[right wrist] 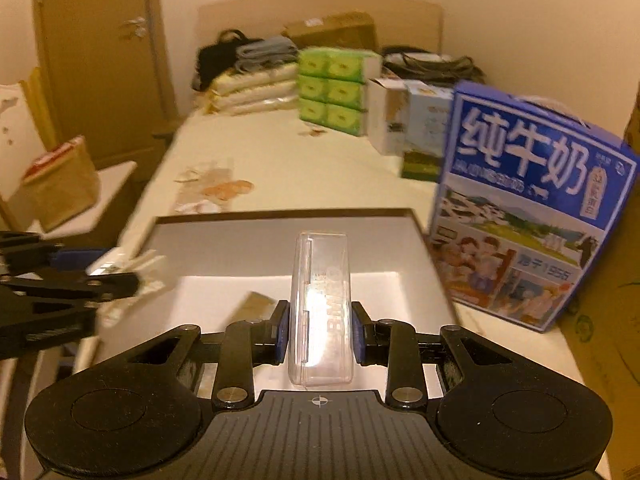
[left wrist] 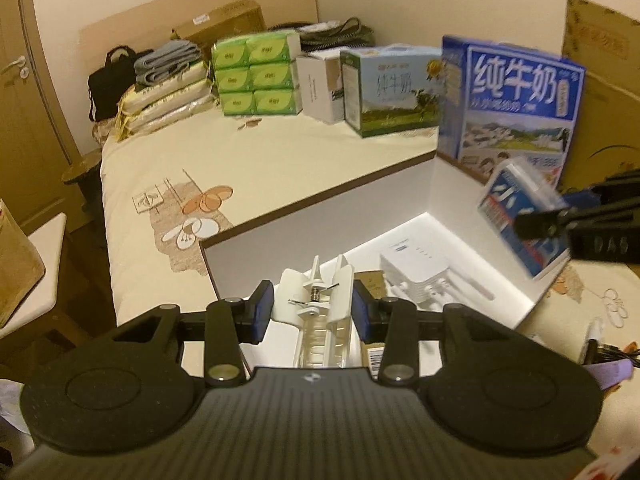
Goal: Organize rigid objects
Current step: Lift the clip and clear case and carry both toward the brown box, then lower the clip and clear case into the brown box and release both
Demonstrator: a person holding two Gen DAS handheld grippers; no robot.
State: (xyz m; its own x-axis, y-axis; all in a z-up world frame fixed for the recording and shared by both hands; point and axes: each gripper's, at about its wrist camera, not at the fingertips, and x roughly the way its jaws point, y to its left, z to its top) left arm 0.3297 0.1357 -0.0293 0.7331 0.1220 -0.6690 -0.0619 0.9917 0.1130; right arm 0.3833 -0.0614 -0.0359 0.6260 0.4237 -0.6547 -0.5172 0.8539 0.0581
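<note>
Two grippers are in my feeds, each with something pinched between its blue pads; my left gripper [left wrist: 313, 312] clamps a white plastic clip [left wrist: 320, 300] with a metal spring showing in its middle, the pads pressing on its two sides; my right gripper [right wrist: 319, 332] grips a clear plastic case [right wrist: 320, 308] by its long sides, the case standing upright between the fingers, with faint embossed lettering on it that I cannot read.

Both held things hang over an open white box [left wrist: 320, 220] with a brown rim, which sits on a bed with a cream floral cover [left wrist: 168, 168]; inside the box, in the left wrist view, I see a white device with short antennas [left wrist: 420, 276] lying on the floor beside a brown card packet [left wrist: 370, 284]; in that same view the right gripper enters from the right edge, its case appearing blue and white over the box's far right corner, though blurred.

A blue milk carton box [right wrist: 528, 208] stands upright just beside the white box's right wall; farther back are a green and white milk box [left wrist: 390, 88], a torn white box [left wrist: 320, 84], stacked green tissue packs [left wrist: 256, 76], folded towels [left wrist: 168, 60] and a black bag [left wrist: 112, 80] near the headboard.
</note>
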